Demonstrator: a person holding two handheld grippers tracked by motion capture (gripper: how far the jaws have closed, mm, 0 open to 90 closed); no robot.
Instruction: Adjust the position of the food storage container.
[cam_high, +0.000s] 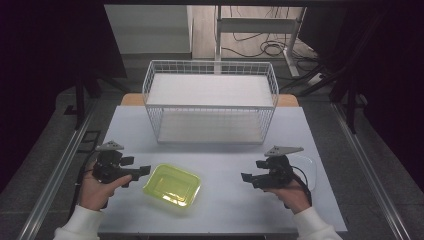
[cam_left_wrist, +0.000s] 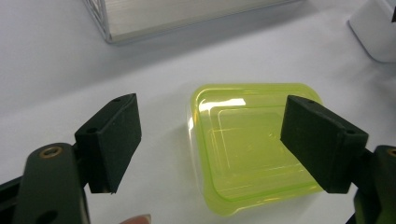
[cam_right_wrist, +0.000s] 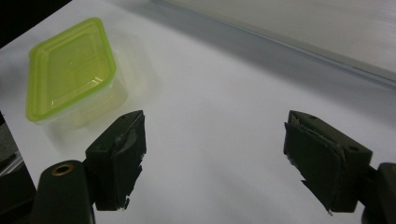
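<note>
Approach step. Left gripper jaws spread wide, empty; green container lies on the table just ahead, between the jaws. Right gripper also agape, idle. Next, probably: advance left, close on rim.

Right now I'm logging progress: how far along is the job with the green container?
Nothing looks done: the green container sits on the table, outside the wire basket. In hand: the left tool, open, faces it. The right tool is open, apart. Grasping remains.
</note>
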